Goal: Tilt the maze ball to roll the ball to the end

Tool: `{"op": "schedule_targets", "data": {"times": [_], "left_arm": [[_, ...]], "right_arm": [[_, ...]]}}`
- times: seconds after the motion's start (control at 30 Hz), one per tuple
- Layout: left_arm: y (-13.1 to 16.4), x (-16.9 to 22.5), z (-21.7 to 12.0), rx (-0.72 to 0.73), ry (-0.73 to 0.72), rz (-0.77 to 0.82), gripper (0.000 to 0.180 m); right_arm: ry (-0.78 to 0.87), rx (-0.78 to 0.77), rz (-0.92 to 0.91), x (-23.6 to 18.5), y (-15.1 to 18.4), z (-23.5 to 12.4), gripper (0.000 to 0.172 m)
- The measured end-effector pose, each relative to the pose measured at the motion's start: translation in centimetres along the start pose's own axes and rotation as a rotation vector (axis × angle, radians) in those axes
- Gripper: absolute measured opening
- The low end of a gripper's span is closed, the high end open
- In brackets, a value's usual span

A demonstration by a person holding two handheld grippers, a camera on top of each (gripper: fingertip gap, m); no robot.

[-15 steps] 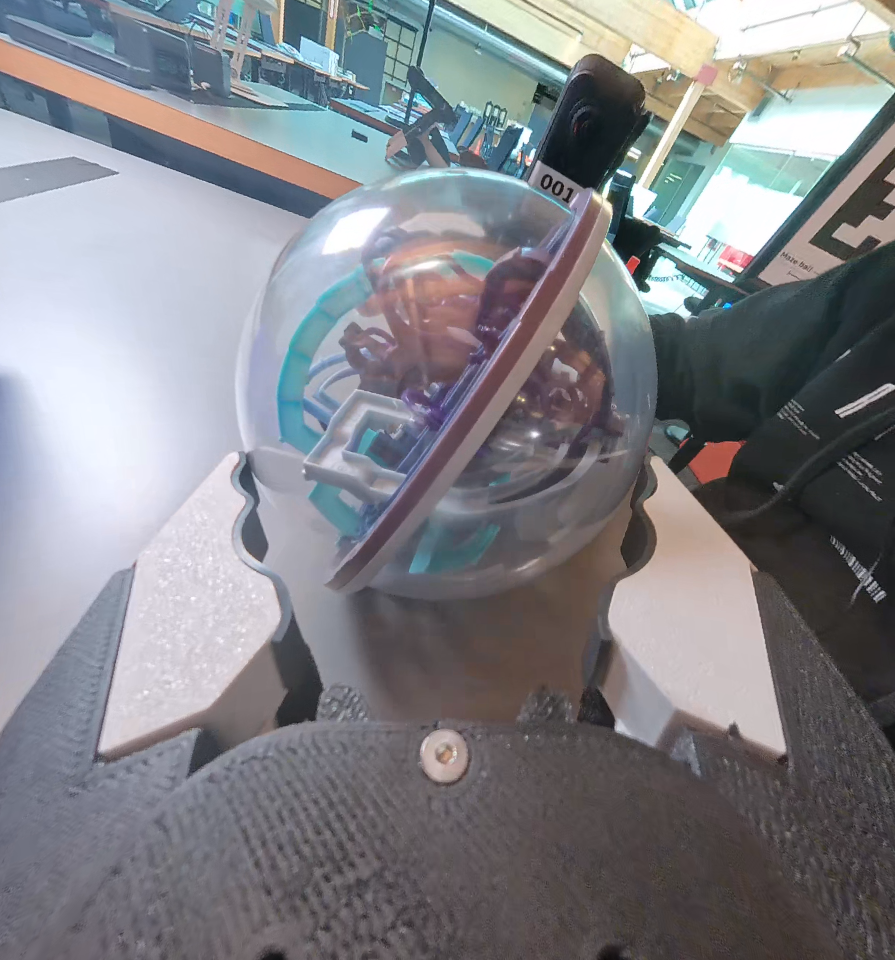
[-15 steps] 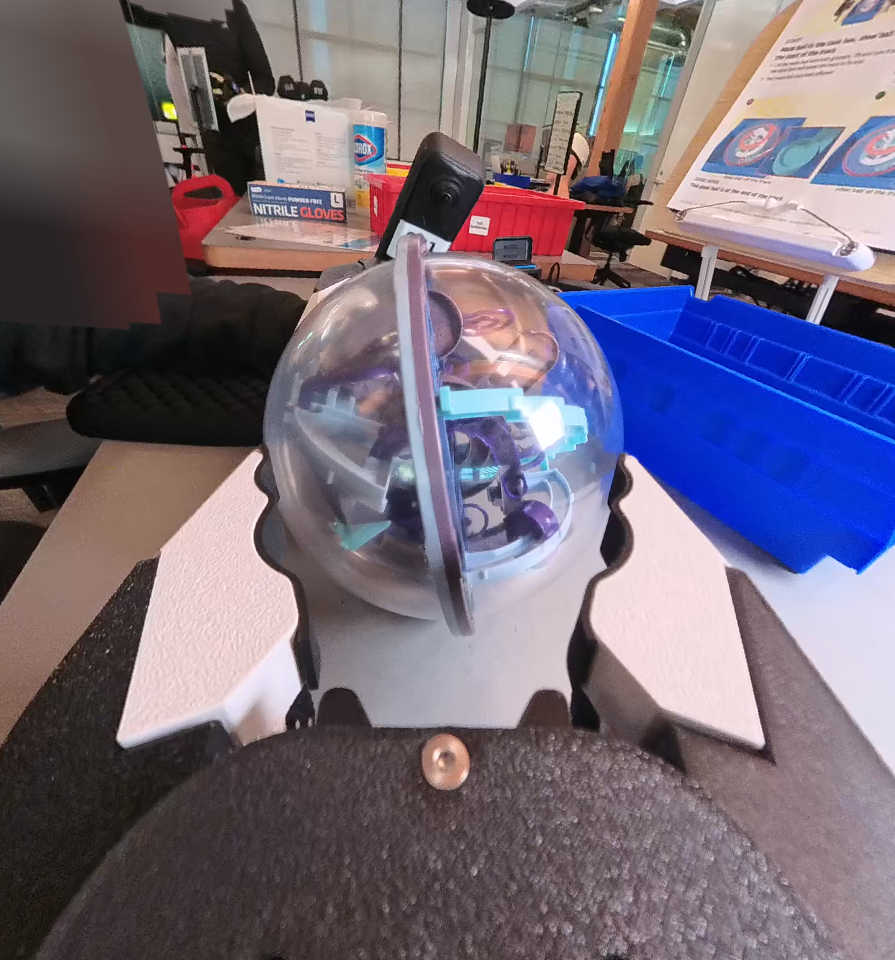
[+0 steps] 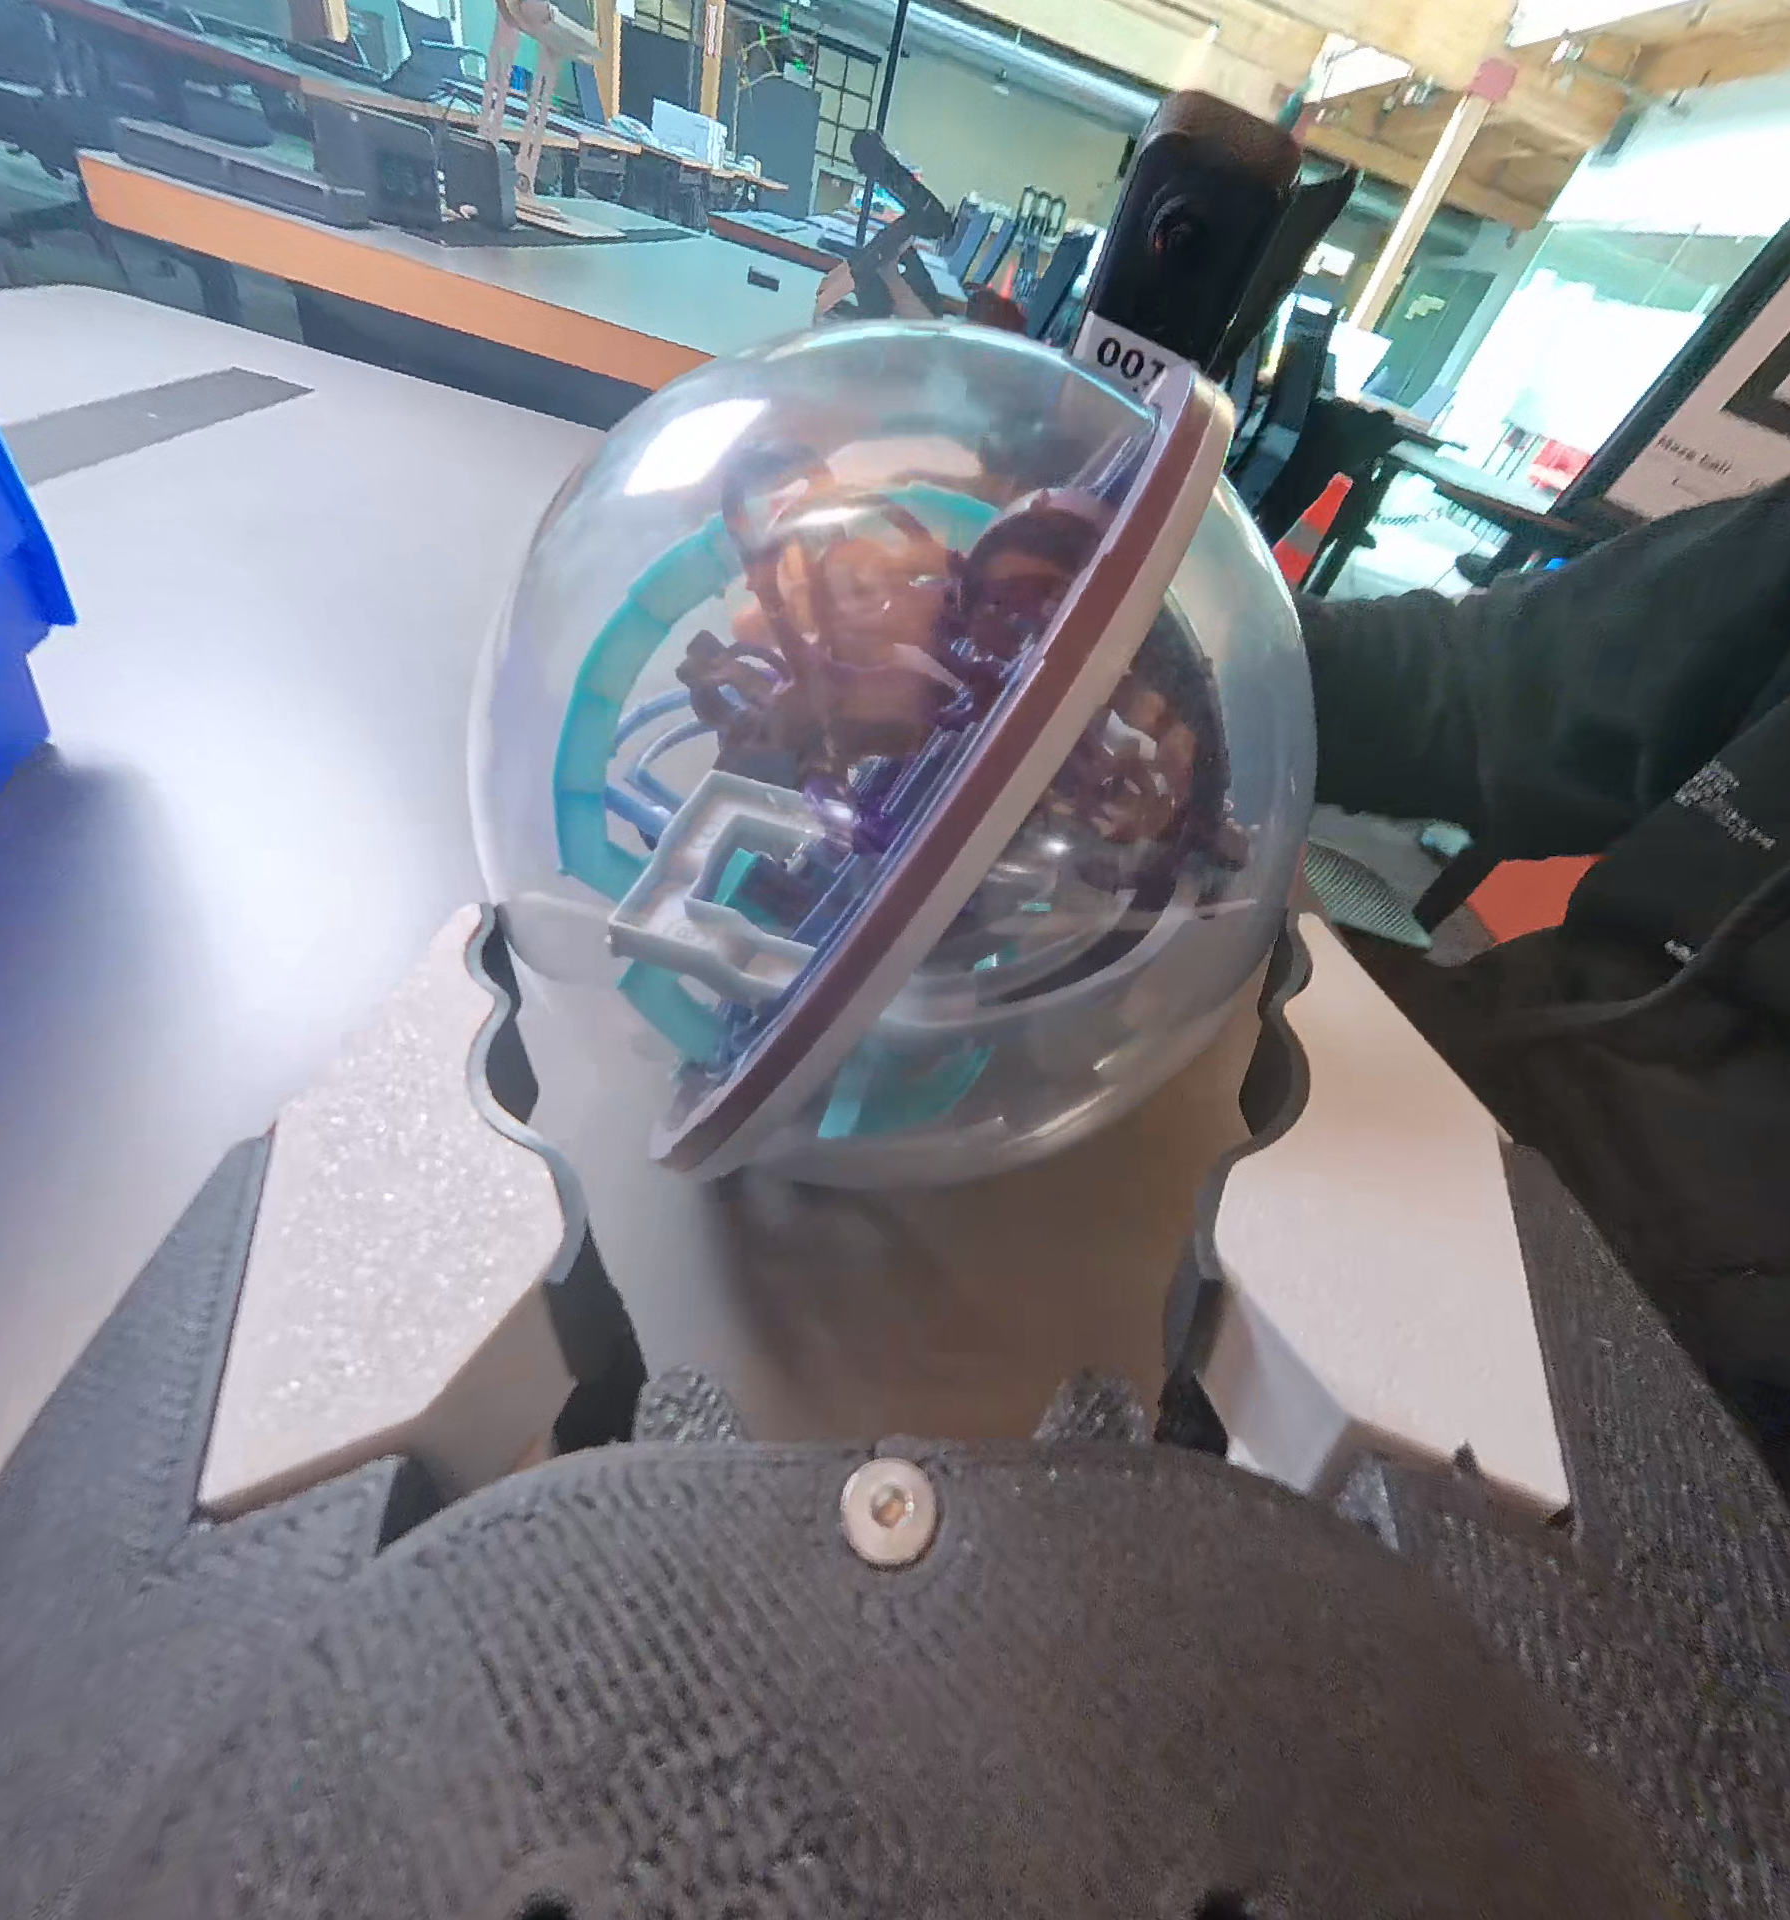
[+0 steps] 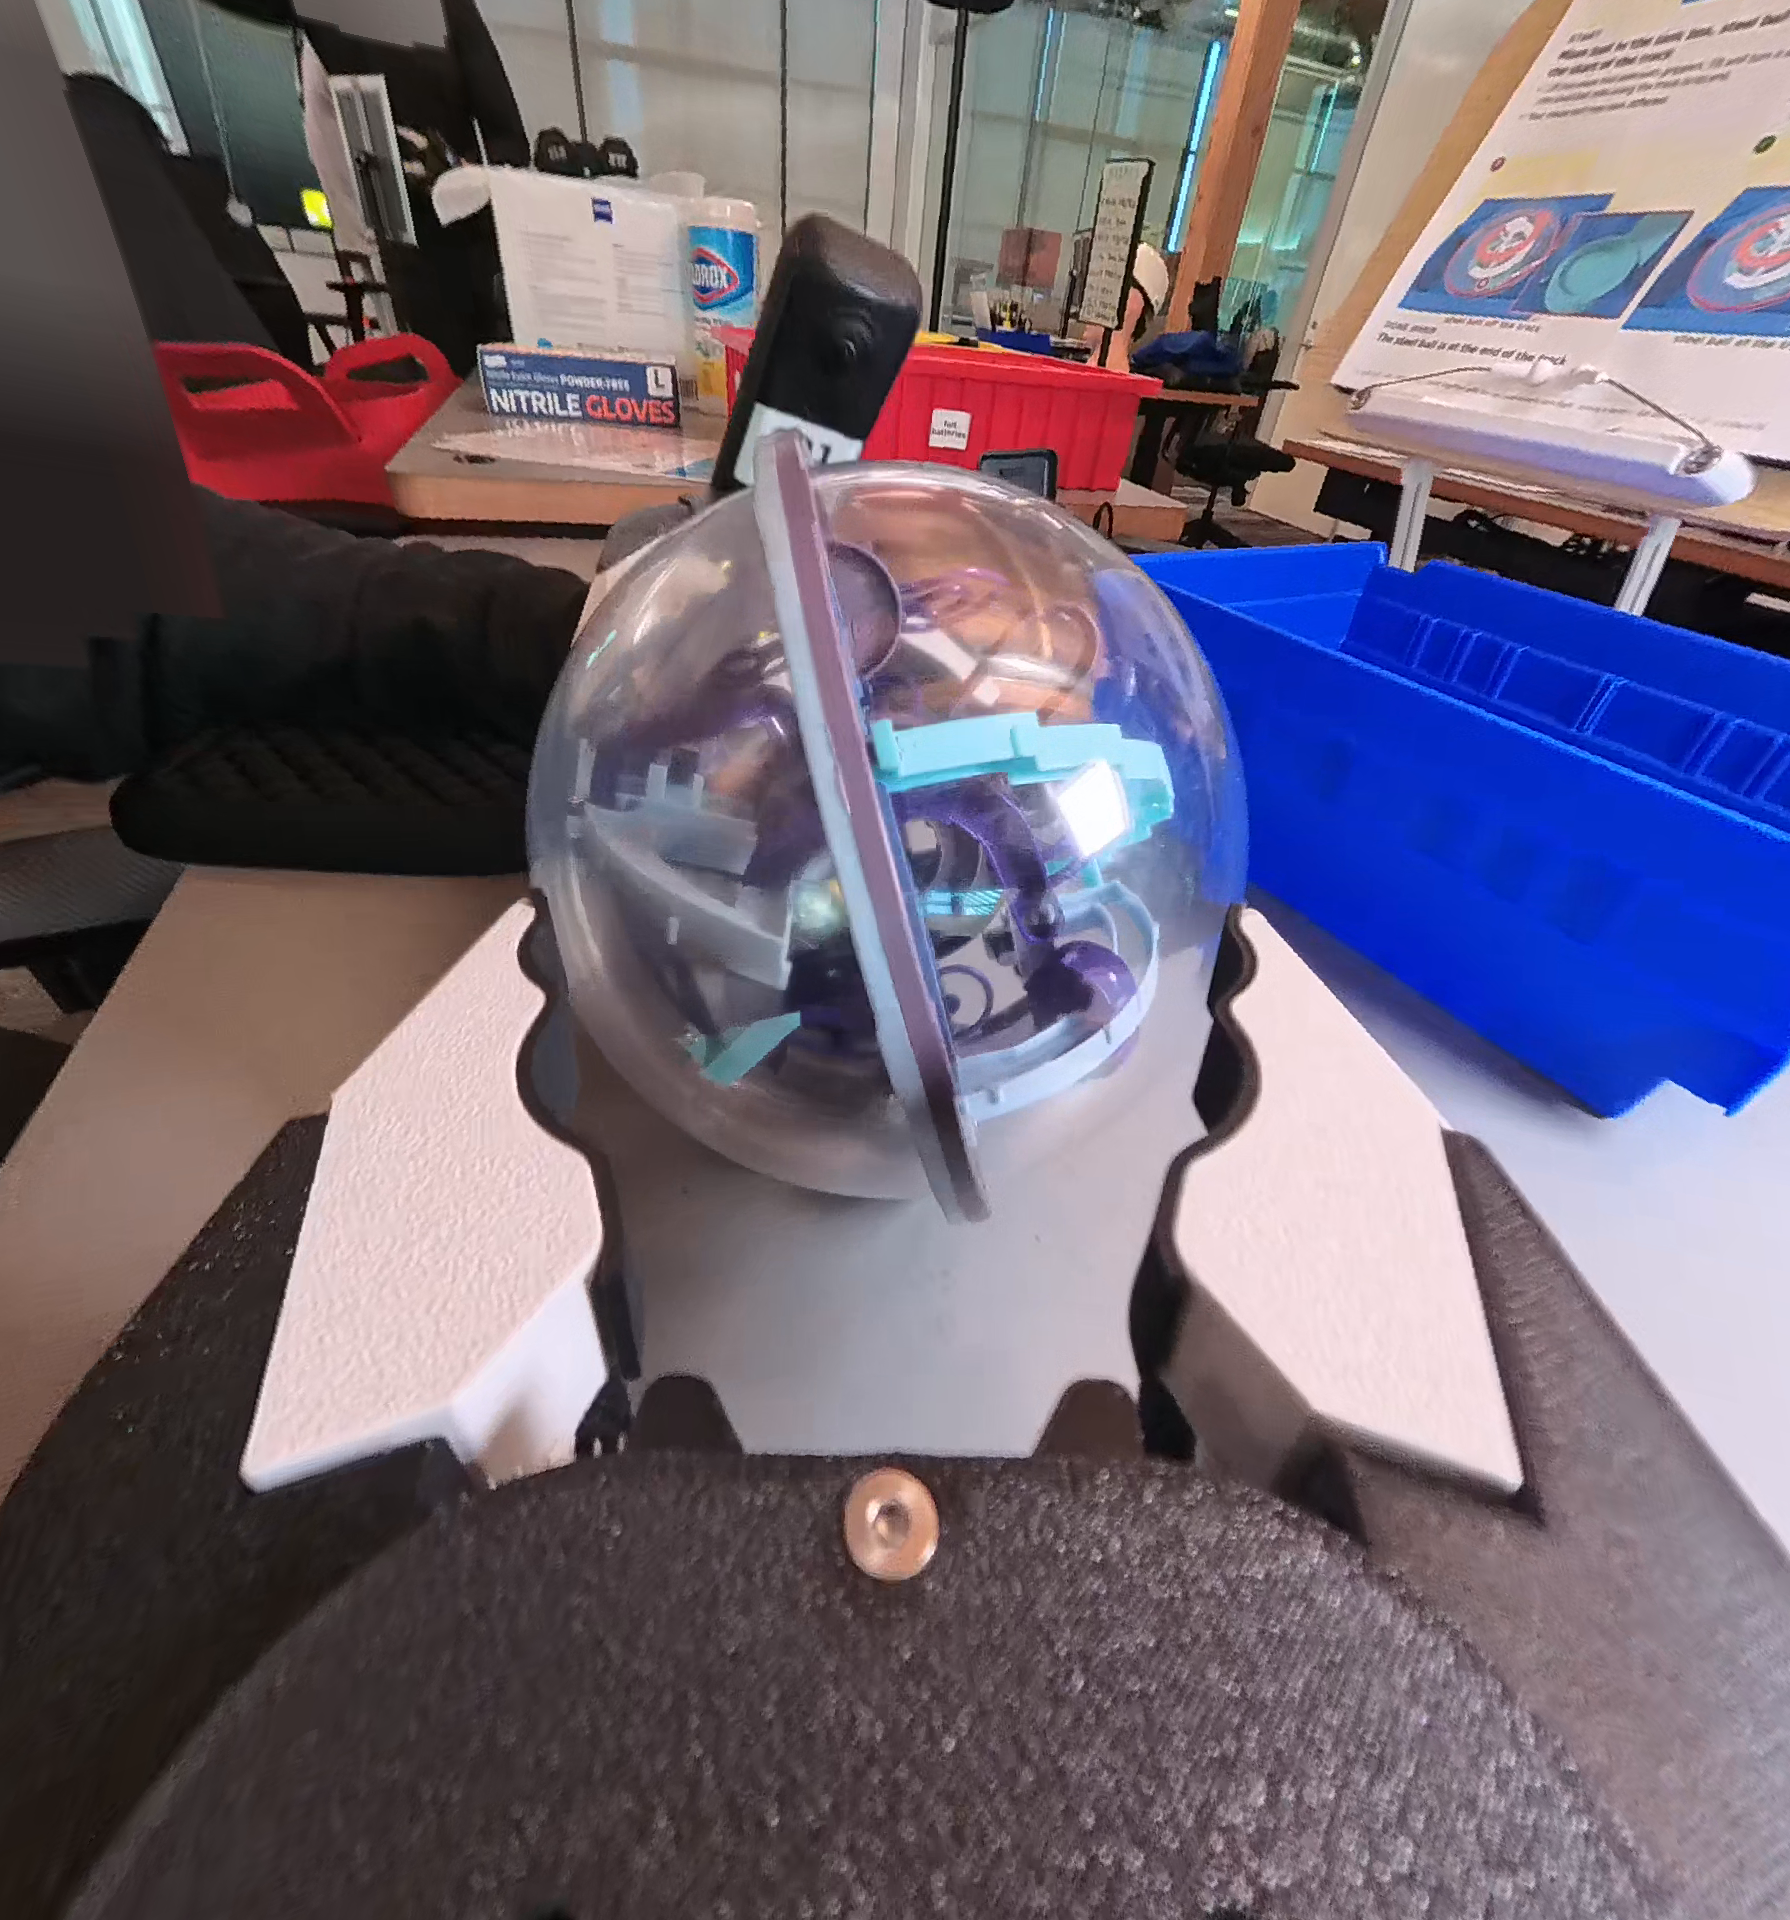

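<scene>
The clear maze ball (image 3: 891, 748) sits between both grippers above the grey counter (image 3: 247, 644). The left gripper (image 3: 886, 935) and the right gripper (image 4: 875, 935) each have their jaws clamped on its shell from opposite sides. A blue bin (image 4: 1556, 790) lies right of it.

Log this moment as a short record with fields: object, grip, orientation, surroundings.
object: clear maze ball with teal, grey and purple tracks inside
grip: left gripper and right gripper each have their fingertips against opposite sides of the sphere
orientation: purple seam ring leans diagonally in the left wrist view
surroundings: grey table; blue bin beside the ball; person's dark sleeve
</scene>
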State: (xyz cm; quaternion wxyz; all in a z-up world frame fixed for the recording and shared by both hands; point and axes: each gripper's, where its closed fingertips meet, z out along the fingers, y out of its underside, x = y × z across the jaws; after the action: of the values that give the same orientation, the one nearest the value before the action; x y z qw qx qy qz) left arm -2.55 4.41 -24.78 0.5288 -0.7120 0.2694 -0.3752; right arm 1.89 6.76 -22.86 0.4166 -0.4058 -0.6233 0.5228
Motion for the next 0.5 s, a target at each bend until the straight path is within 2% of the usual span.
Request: {"op": "schedule_targets", "data": {"times": [0.13,0.5], "left_arm": [[0.59,0.39,0.21,-0.047,-0.042,0.13,0.138],[0.39,0.98,0.65,-0.086,-0.118,0.299,0.138]], "right_arm": [[0.007,-0.038,-0.083,-0.59,0.47,0.29,0.127],[0.033,-0.082,-0.199,-1.01,1.11,0.45,0.136]]}}
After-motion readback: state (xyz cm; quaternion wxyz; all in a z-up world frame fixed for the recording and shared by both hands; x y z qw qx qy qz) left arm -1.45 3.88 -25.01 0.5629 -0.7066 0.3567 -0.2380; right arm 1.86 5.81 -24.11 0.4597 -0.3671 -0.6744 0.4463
